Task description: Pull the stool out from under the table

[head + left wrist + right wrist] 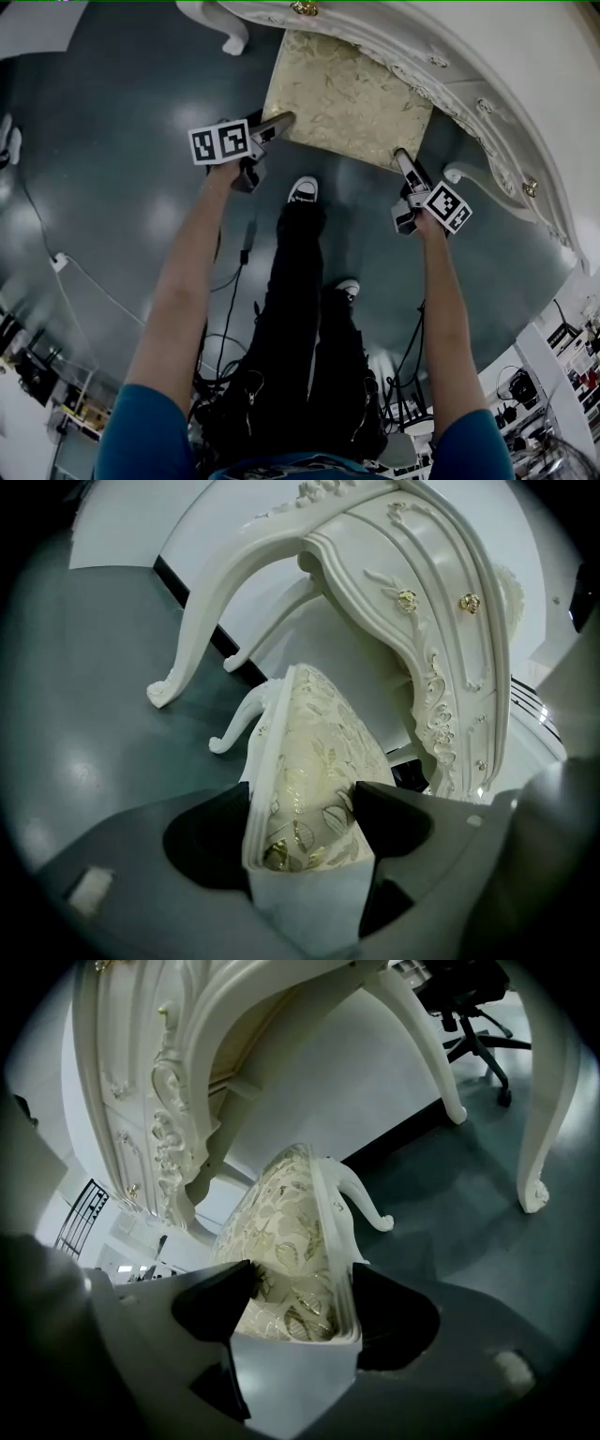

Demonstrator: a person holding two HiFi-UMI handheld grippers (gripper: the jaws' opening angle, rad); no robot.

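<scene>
The stool [347, 98] has a cream and gold patterned seat and white curved legs. It stands on the dark floor, partly under the ornate white table [487, 103]. My left gripper [281, 122] holds the seat's near left corner and my right gripper [403, 159] the near right corner. In the left gripper view the seat edge [319, 752] fills the space between the jaws of the left gripper [305, 822], and both pads touch it. The right gripper view shows the right gripper [300, 1302] closed the same way on its corner of the seat [291, 1213].
The table's carved apron [403, 564] hangs over the stool, and its white legs [187, 649] [539, 1147] stand on either side. My feet [303, 190] are just behind the stool. Cables [94, 286] trail on the floor at the left. A black office chair [478, 1016] stands beyond the table.
</scene>
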